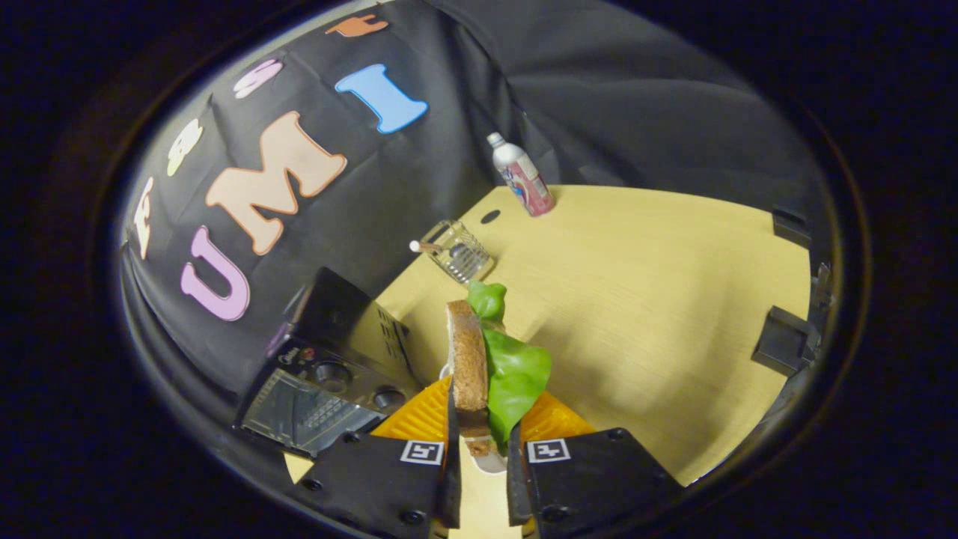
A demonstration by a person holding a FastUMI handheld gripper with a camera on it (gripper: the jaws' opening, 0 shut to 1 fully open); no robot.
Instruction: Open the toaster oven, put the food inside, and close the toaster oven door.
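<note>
My gripper (483, 442) is shut on a sandwich (479, 359), a slice of brown bread with green lettuce (516, 378) hanging off its right side. The sandwich stands on edge between the two fingers, lifted above the wooden table (658, 299). The black toaster oven (329, 367) sits to the left of the fingers against the booth wall, seen tilted. Its glass door (303, 415) looks shut, with two knobs beside it.
A clear glass holder (458, 251) with a small stick in it stands beyond the sandwich. A pink-labelled bottle (522, 176) stands farther back by the wall. Black clamps (786, 340) sit on the table's right edge.
</note>
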